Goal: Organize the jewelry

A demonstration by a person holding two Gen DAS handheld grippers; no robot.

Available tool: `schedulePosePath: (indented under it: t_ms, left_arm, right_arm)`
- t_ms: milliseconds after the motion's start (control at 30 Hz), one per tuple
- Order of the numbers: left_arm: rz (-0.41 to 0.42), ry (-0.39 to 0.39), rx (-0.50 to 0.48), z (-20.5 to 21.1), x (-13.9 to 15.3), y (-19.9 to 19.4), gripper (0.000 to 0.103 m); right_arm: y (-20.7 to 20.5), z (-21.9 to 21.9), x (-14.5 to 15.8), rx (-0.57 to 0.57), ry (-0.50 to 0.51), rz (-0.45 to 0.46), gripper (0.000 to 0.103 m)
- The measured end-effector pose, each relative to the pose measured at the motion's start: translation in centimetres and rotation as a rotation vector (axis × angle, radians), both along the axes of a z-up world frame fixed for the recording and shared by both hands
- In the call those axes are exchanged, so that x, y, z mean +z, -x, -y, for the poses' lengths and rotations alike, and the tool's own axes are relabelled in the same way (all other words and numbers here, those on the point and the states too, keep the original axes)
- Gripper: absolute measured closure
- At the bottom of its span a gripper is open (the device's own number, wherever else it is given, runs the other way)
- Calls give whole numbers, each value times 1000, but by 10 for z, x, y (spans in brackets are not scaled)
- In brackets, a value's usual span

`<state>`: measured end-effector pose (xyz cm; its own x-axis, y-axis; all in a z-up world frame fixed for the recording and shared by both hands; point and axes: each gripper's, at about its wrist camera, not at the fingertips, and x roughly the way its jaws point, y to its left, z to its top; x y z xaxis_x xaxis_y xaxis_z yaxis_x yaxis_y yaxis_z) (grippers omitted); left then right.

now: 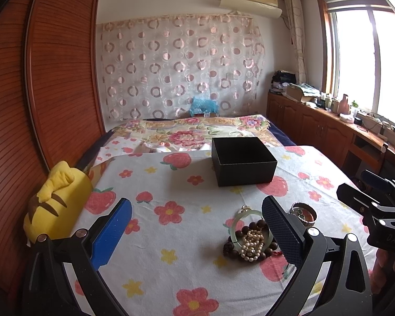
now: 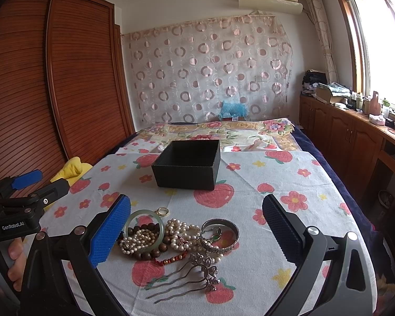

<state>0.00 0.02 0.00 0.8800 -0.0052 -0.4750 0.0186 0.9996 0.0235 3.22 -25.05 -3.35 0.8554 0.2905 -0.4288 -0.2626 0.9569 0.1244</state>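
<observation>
We hold both hand-held grippers wide and empty: the left hand-held gripper [image 1: 197,226] and right hand-held gripper [image 2: 197,226] over the bed [image 2: 289,242]. The jewelry pile [image 2: 176,239] lies near the open black box [image 2: 187,168].

Between my right gripper's [image 2: 196,230] spread fingers the jewelry pile [image 2: 171,239] lies on the cloth [image 2: 276,184], hairpins [image 2: 187,279] nearest me, box [image 2: 188,168] beyond, my left gripper [image 2: 26,187] to its left.
</observation>
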Motion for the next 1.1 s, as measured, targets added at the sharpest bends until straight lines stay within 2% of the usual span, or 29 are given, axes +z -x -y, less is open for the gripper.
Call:
schedulePosePath:
  t_ms: [1100]
  left_arm:
    - [-2,0,-1,0,-4,-1,7]
  right_arm:
    - [1,0,1,1,-1,0,2]
